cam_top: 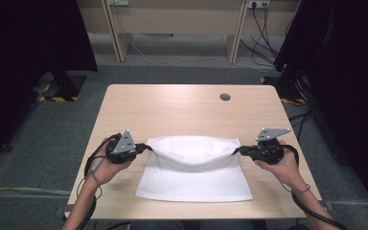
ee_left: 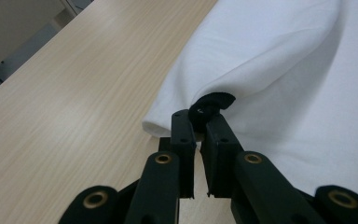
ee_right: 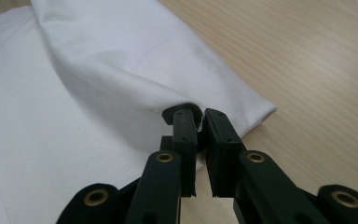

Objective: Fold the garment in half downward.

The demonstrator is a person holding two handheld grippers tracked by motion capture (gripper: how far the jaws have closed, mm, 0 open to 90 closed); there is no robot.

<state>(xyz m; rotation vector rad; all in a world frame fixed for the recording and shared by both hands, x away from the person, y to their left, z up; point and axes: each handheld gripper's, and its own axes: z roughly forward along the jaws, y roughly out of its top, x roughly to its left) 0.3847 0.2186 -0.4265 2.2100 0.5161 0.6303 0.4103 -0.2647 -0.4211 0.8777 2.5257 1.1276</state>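
A white cloth (cam_top: 194,172) lies on the wooden table (cam_top: 182,108), its far edge lifted and folded back toward the near side in a sagging arc. My left gripper (cam_top: 147,146) is shut on the cloth's left corner (ee_left: 214,95); in the left gripper view the jaws (ee_left: 200,116) pinch the fabric at their tips. My right gripper (cam_top: 236,151) is shut on the right corner (ee_right: 186,105), with the cloth (ee_right: 121,79) draped away from the jaw tips. Both grippers hold their corners a little above the lower layer.
A round cable hole (cam_top: 225,97) sits in the table's far right part. Bare wood stretches beyond the cloth to the far edge. Black stands and cables (cam_top: 287,81) flank the table on the floor.
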